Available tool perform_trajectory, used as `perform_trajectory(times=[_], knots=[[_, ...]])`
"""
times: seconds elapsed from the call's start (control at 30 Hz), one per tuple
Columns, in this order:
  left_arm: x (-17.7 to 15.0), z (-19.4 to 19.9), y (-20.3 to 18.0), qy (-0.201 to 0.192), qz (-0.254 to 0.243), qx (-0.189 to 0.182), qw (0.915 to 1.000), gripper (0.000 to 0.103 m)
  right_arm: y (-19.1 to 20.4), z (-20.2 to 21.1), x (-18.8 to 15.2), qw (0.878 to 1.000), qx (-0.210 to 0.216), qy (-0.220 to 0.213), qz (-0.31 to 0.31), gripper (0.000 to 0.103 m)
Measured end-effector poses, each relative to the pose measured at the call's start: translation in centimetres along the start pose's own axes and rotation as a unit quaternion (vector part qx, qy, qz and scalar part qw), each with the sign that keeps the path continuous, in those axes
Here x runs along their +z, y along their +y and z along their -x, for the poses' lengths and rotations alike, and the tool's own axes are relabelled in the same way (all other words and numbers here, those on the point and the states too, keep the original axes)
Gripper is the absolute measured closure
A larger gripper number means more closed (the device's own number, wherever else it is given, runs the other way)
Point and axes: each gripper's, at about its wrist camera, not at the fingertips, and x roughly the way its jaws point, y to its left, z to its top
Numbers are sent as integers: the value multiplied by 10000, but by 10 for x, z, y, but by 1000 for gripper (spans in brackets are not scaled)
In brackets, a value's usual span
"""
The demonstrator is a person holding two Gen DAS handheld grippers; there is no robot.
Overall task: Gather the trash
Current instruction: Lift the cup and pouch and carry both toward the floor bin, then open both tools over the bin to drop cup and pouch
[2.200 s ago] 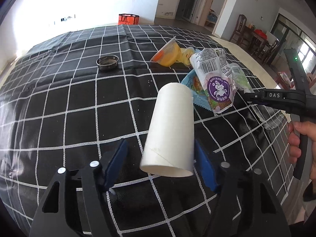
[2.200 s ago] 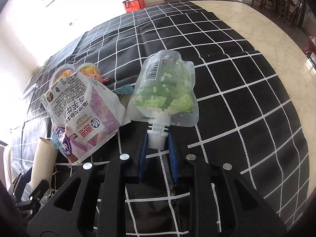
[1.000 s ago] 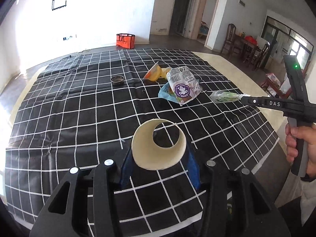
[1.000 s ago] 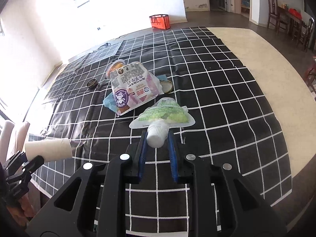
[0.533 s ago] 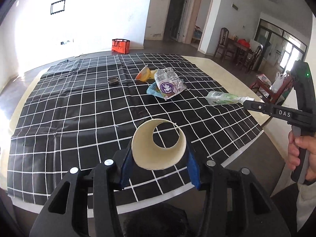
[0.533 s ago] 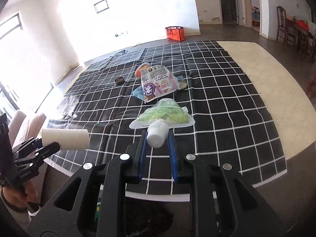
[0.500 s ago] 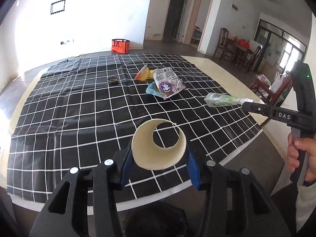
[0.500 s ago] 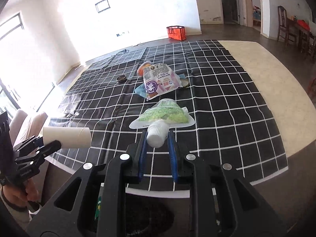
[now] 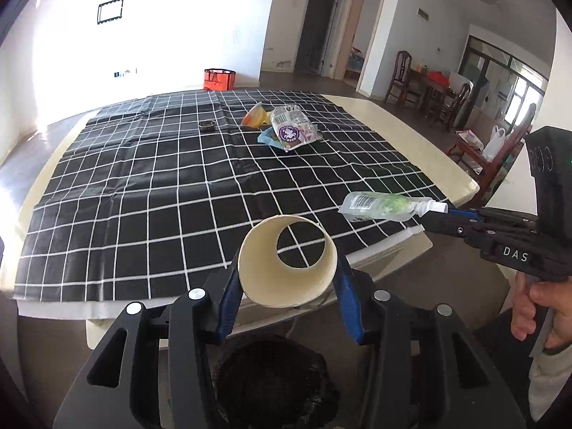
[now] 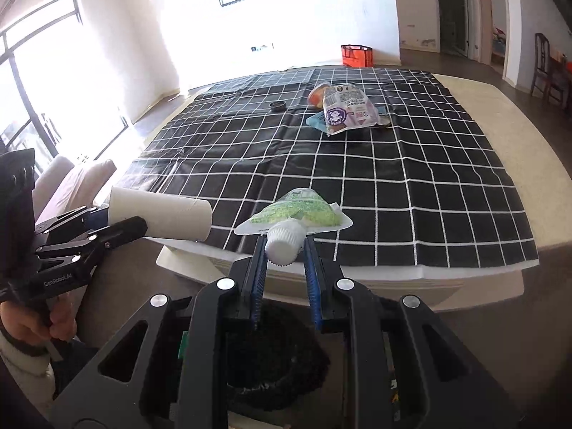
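Two grippers are each closed on a piece of trash, and both are held out past the near edge of the table (image 9: 461, 178). The left gripper (image 9: 287, 286) clamps a cardboard tube (image 9: 286, 268) between its blue pads (image 9: 228, 296); the tube lies level and points forward, its open end facing the camera, so the cloth shows through it. The right gripper (image 10: 285, 261) pinches the white cap (image 10: 285, 237) of a green spout pouch (image 10: 298, 212), and the pouch sticks out forward from the jaws, almost flat. In the left view the right gripper (image 9: 441, 212) comes in from the right side, with the person's right hand (image 9: 541, 304) around its handle. In the right view the left gripper (image 10: 118, 227) comes in from the left, level, with the left hand (image 10: 28, 321) low on its handle. Below both pairs of jaws there is a dark round bin (image 9: 275, 382), open at the top, standing just beside the table. Farther on the black checked cloth (image 9: 143, 186) lie a purple snack bag (image 9: 291, 130), a blue wrapper (image 9: 266, 137) partly under it, an orange jelly cup (image 9: 254, 118) and a small dark lid (image 9: 207, 126), well apart from the grippers.
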Motion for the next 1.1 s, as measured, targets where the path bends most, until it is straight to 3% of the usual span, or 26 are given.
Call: perform_trajectory(times=[0.47, 0.7, 0.9, 1.1], knots=[[-61, 2, 3, 627, -6, 132, 9979, 56, 47, -30, -65, 9959, 67, 790, 435, 83], [-90, -9, 17, 1121, 64, 207, 9935, 58, 59, -63, -92, 9882, 466, 1431, 301, 83], [-111, -35, 20, 1693, -16, 209, 9853, 59, 66, -98, -116, 9783, 476, 1996, 282, 83], [-139, -87, 26, 2577, 73, 201, 9660, 59, 74, -138, -140, 9649, 375, 2574, 366, 83]])
